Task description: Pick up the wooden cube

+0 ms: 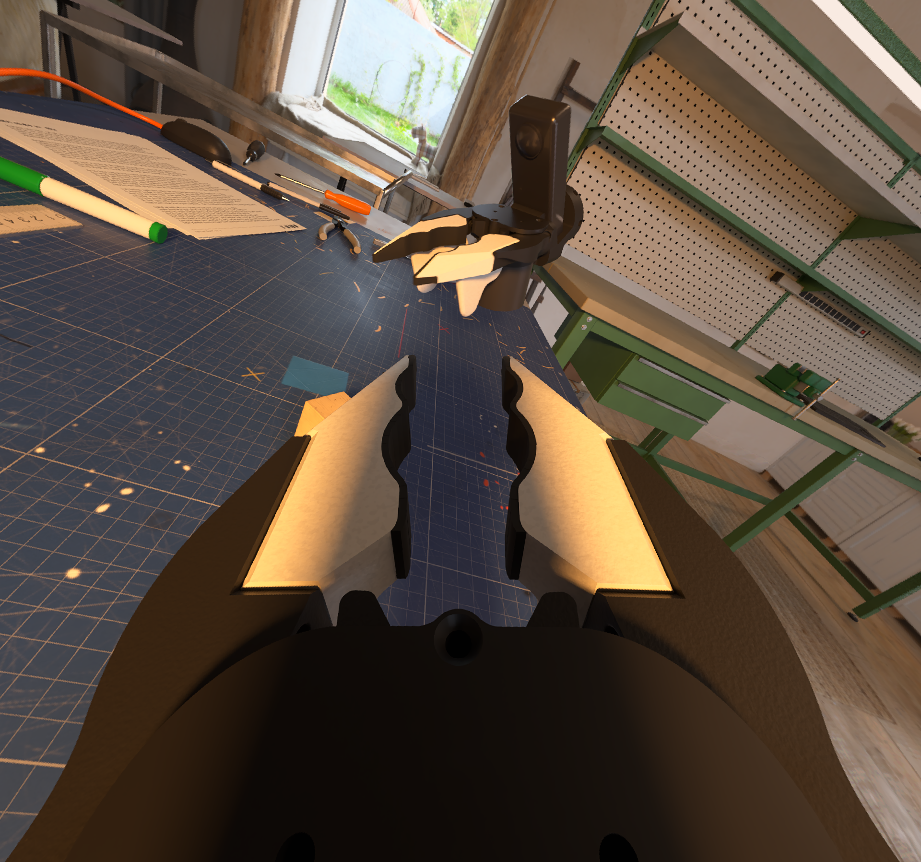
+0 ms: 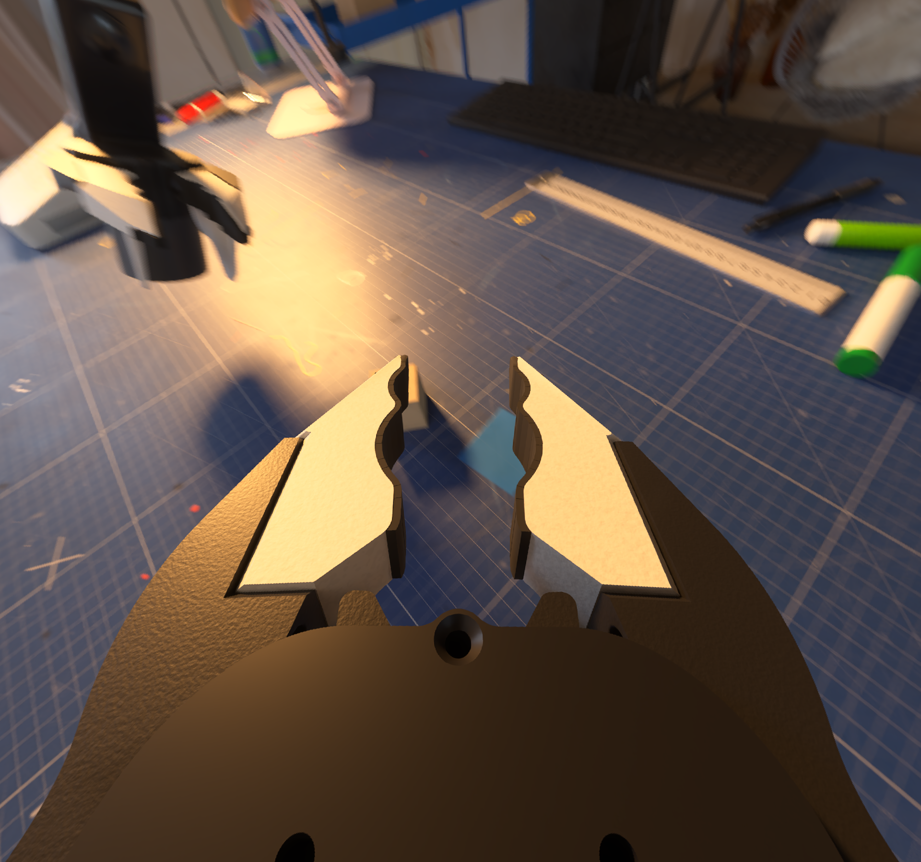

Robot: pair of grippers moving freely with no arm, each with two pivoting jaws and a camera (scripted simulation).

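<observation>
Wooden cube [image 1: 324, 407] sits on blue cutting mat [image 1: 149, 389], partly hidden behind left finger of left gripper [image 1: 457, 364]; not between the jaws. Left gripper: jaws parted, nothing held, only mat btwn them. Right gripper [image 2: 458, 364]: jaws likewise spread, empty; in its own view cube [image 2: 416, 404] shows just inside left fingertip, resting on mat, contact w/ finger cannot be told. Light blue square patch [image 2: 493, 454] lies flat on mat just beside cube. Right gripper [image 1: 433, 260] also seen from left wrist view, hovering above mat beyond cube. Green-capped marker [image 2: 882, 315], ruler [image 2: 688, 240], keyboard [image 2: 633, 135] well apart from cube.
</observation>
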